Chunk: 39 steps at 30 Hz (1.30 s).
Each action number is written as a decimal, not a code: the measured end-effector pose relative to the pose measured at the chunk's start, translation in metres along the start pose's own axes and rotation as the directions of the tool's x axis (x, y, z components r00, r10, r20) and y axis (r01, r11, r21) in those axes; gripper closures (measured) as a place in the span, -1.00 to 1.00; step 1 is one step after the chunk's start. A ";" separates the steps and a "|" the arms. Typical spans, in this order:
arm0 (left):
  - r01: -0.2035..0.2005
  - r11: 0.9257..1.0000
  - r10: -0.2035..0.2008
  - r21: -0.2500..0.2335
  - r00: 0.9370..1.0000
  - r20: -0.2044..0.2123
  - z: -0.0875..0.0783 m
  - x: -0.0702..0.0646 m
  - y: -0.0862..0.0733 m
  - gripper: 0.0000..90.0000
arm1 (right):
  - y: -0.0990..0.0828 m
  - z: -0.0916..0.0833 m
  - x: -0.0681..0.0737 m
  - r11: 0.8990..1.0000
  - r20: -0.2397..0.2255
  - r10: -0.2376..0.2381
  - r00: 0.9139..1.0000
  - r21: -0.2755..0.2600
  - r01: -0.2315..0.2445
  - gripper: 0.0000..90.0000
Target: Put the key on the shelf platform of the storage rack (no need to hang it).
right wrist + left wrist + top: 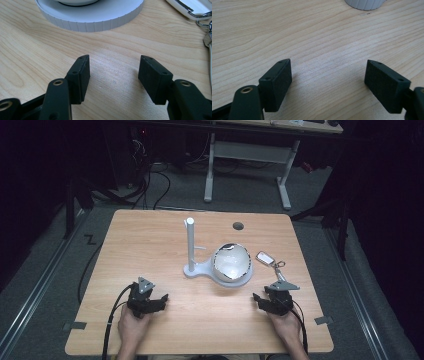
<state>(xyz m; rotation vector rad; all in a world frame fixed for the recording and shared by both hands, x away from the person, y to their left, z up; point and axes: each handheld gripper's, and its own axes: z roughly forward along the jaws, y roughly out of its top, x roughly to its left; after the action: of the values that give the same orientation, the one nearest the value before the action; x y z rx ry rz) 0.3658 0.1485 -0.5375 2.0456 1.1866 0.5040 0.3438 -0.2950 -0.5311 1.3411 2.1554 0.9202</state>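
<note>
In the high view, the person's two hands come in at the near edge of the wooden surface (pixel 150 235). The left gripper (pixel 156 301) rests near left, the right gripper (pixel 261 301) near right, both with jaws spread and holding nothing. Between and beyond them stands a white stand (pixel 191 245) with an upright post, its round base carrying a shiny bowl-like dome (pixel 231 262). A white key fob (pixel 264 257) with keys lies just right of the dome.

In the left gripper view, the jaws stand wide apart over bare wood, the base's ribbed rim (pixel 365 4) at the far edge.

In the right gripper view, the jaws are parted, the ribbed base (pixel 92 17) ahead and the fob (pixel 190 7) far right.
</note>
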 end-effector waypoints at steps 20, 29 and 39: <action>0.000 1.000 0.000 0.000 1.000 0.000 0.000 0.000 0.000 -0.50 | -0.007 -0.016 -0.002 0.997 0.005 0.069 0.998 -0.040 -0.069 0.04; 0.001 1.000 -0.001 0.000 1.000 0.001 0.000 0.000 0.000 -0.50 | -0.010 -0.024 -0.006 0.993 -0.005 0.100 0.995 -0.060 -0.100 0.17; 0.000 1.000 0.000 0.000 1.000 0.001 0.000 0.000 0.000 -0.50 | -0.013 -0.032 -0.014 0.989 0.012 0.129 0.992 -0.069 -0.127 0.17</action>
<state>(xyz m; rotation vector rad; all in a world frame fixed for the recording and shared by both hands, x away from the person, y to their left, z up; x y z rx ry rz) 0.3658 0.1486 -0.5375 2.0452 1.1866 0.5031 0.3209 -0.3218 -0.5191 1.4621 2.0265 1.0185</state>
